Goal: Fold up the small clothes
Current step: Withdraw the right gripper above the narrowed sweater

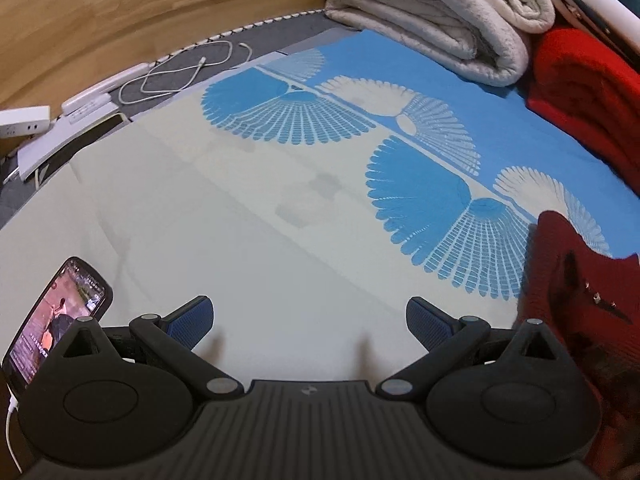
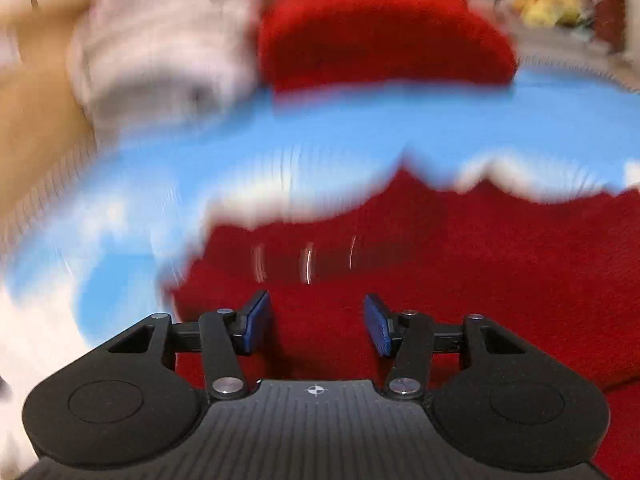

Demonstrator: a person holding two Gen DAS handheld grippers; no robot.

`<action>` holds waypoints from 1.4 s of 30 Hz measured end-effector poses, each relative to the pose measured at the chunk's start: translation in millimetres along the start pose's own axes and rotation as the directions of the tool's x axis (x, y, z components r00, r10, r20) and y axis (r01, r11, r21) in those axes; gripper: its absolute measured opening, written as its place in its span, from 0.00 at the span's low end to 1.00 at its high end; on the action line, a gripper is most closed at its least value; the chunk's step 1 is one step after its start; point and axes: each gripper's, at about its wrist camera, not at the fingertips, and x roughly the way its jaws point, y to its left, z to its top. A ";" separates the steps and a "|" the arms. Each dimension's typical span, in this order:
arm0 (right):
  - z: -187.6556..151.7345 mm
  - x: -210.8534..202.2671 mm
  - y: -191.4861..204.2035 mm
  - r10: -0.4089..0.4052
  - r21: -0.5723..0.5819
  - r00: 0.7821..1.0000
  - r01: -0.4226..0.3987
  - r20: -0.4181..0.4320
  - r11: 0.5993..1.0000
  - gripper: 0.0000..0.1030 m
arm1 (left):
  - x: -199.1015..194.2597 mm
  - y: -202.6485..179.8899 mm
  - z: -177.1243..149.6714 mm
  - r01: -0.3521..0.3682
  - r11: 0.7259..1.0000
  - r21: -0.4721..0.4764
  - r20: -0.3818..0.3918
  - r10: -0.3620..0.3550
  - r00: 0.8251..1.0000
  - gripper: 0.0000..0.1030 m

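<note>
A small red knit garment [image 1: 568, 300] lies on the bed sheet [image 1: 240, 220] at the right edge of the left wrist view, with a dark slit and small metal studs showing. My left gripper [image 1: 309, 306] hovers over bare sheet just left of it, jaws wide open and empty. In the blurred right wrist view the same red garment [image 2: 460, 260] fills the lower half. My right gripper [image 2: 316, 300] hangs over it with its blue pads [image 2: 256, 320] apart and only cloth lying beneath the gap.
The sheet is pale with blue fan patterns. A folded white blanket [image 1: 432, 12] and a folded red cloth [image 1: 580, 92] sit at the far side. A lit phone [image 1: 56, 316] lies near left. White cables [image 1: 180, 68] and adapters lie by the wooden floor edge.
</note>
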 end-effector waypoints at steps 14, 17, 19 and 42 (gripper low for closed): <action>-111.6 -207.2 -118.0 0.081 0.146 0.992 -0.095 0.102 0.985 0.78 | -26.1 -33.5 -43.0 0.212 0.948 0.238 -0.052 -0.205 0.977 1.00; -167.7 -263.1 -164.0 -0.085 0.195 0.989 0.060 0.124 0.979 0.80 | -40.7 -38.6 -68.8 0.291 0.906 0.309 -0.098 -0.274 0.957 1.00; -199.0 -288.5 -192.0 -0.156 0.239 0.981 0.125 0.114 0.963 0.82 | -50.7 -38.4 -90.2 0.328 0.879 0.346 -0.118 -0.306 0.945 1.00; -279.2 -303.0 -265.3 -0.114 0.414 0.991 0.131 -0.067 0.901 0.83 | -79.0 6.8 -237.8 0.257 0.881 0.397 -0.186 -0.197 0.963 1.00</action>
